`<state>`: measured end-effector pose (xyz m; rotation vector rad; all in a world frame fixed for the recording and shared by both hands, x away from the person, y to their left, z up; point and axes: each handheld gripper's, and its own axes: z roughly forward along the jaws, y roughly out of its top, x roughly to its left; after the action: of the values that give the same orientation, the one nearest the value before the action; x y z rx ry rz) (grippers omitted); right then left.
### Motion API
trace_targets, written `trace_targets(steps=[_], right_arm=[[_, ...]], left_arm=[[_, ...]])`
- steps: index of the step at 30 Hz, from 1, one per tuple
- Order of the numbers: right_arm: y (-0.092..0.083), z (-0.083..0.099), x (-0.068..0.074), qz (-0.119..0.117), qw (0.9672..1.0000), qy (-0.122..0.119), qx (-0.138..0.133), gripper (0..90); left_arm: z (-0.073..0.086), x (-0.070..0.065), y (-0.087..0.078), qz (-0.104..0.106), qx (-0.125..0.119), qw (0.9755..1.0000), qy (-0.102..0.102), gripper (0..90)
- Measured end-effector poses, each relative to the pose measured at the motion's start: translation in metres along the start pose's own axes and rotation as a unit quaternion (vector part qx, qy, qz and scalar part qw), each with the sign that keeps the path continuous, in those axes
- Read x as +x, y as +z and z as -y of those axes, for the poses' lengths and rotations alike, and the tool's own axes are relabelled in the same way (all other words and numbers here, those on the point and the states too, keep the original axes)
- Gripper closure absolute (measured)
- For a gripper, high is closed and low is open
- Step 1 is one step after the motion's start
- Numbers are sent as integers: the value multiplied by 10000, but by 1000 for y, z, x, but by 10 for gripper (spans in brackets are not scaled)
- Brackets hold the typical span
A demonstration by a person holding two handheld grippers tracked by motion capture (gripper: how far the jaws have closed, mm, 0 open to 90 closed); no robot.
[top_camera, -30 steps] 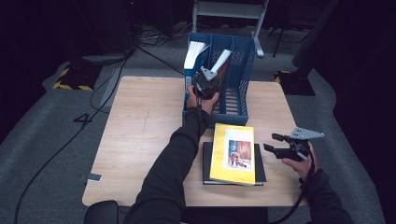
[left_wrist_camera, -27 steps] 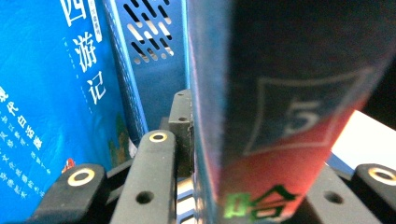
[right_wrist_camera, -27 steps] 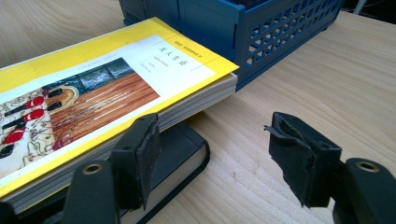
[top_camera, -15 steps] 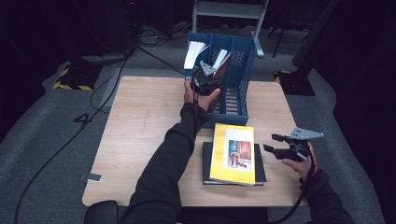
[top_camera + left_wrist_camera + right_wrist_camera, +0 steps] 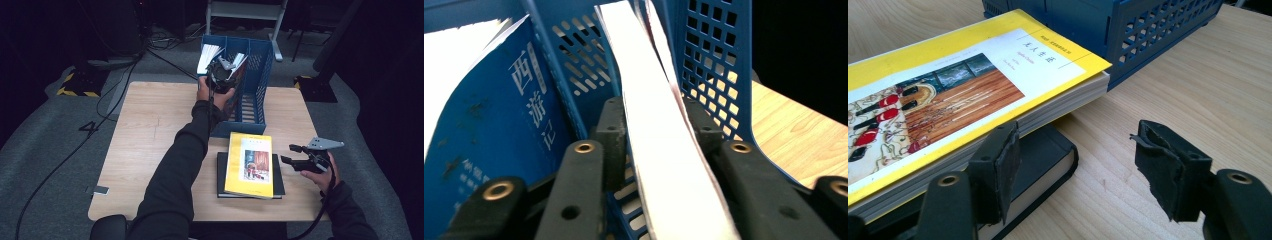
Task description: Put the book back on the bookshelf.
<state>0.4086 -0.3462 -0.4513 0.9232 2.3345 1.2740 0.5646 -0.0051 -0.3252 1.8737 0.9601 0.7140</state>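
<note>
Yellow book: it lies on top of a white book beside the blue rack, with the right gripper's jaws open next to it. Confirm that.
Not quite. The yellow book lies on a black book, not a white one, as the right gripper view shows. The rest stands: the pair sits beside the blue rack, and the right gripper is open next to it.

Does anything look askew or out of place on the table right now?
The yellow book sits skewed on the black book, its far end overhanging toward the blue rack. The book held by the left gripper leans in its slot.
</note>
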Motion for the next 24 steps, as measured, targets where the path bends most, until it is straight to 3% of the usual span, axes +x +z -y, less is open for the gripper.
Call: trace_targets(steps=[4, 8, 14, 24], right_arm=[[0, 0, 1, -19, 10000, -1, 9, 354], [0, 0, 1, -23, 10000, -11, 21, 354], [-1, 1, -1, -36, 10000, 7, -10, 354], [-2, 1, -1, -57, 10000, -20, -17, 354]], left_arm=[[0, -1, 4, -60, -114, 9999, -97, 727], [-2, 6, 11, -108, -209, 9992, -337, 734], [-10, 10, 21, -246, -289, 9985, -393, 736], [-18, 14, 26, -814, -510, 9934, -625, 731]])
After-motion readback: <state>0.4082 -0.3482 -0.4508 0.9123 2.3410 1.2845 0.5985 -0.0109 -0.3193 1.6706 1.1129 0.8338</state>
